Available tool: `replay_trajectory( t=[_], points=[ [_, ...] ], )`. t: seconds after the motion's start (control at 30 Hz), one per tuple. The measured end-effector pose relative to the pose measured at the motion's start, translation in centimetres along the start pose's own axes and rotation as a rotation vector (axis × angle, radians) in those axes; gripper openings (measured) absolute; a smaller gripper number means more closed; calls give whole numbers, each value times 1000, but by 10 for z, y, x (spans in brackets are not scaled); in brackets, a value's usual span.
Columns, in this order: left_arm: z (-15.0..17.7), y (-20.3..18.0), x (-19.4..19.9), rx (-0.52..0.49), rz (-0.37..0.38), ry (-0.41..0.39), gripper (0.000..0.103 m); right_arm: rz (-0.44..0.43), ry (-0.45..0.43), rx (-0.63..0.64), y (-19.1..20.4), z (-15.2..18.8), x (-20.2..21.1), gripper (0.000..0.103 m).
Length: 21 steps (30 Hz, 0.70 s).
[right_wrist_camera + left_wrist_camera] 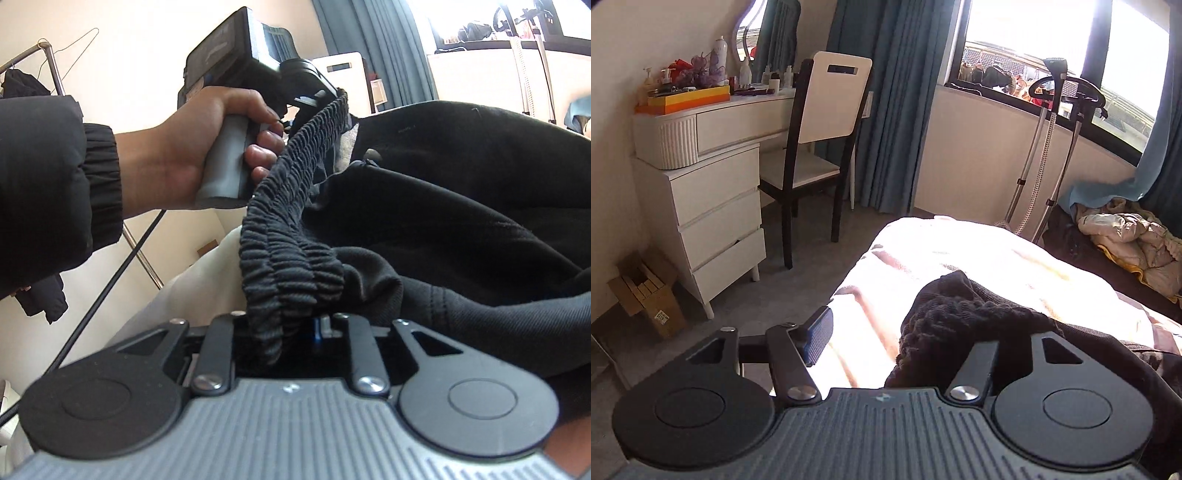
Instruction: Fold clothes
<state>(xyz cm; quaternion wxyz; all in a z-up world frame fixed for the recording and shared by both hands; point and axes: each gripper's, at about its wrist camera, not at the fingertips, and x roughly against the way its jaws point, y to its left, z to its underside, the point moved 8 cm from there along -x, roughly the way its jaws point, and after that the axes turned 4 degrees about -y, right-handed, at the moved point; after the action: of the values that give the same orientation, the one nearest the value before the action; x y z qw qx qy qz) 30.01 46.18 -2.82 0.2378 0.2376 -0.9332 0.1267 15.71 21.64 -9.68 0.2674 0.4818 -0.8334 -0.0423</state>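
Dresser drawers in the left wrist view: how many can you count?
4. One wide drawer sits under the vanity top; three stacked below it: upper, middle, bottom. Others may be hidden behind the chair.

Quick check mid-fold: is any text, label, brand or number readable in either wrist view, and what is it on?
No text can be read in either view.
Label on the cardboard box: printed, too small to read.
Bottles on the dresser: any labels too small to read.
Black trousers: one faint mark, too blurred to read.
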Motion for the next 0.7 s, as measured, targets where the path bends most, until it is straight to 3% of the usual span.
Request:
replay_trajectory(
  t=[0.03,0.1,0.23,0.37,0.7],
  points=[
    [1,2,10,0,3,-22,75,-11,5,10,4,-1,7,48],
    [6,4,32,-14,22,-23,79,-33,14,35,12,-3,23,63],
    [8,11,81,-29,-42,-57,83,-6,7,117,26,-5,69,63],
    [16,-6,134,-69,-14,-123,88,44,-18,154,26,-1,125,63],
    [90,-148,250,-139,221,-199,88,326,-94,234,-28,27,276,63]
  ],
)
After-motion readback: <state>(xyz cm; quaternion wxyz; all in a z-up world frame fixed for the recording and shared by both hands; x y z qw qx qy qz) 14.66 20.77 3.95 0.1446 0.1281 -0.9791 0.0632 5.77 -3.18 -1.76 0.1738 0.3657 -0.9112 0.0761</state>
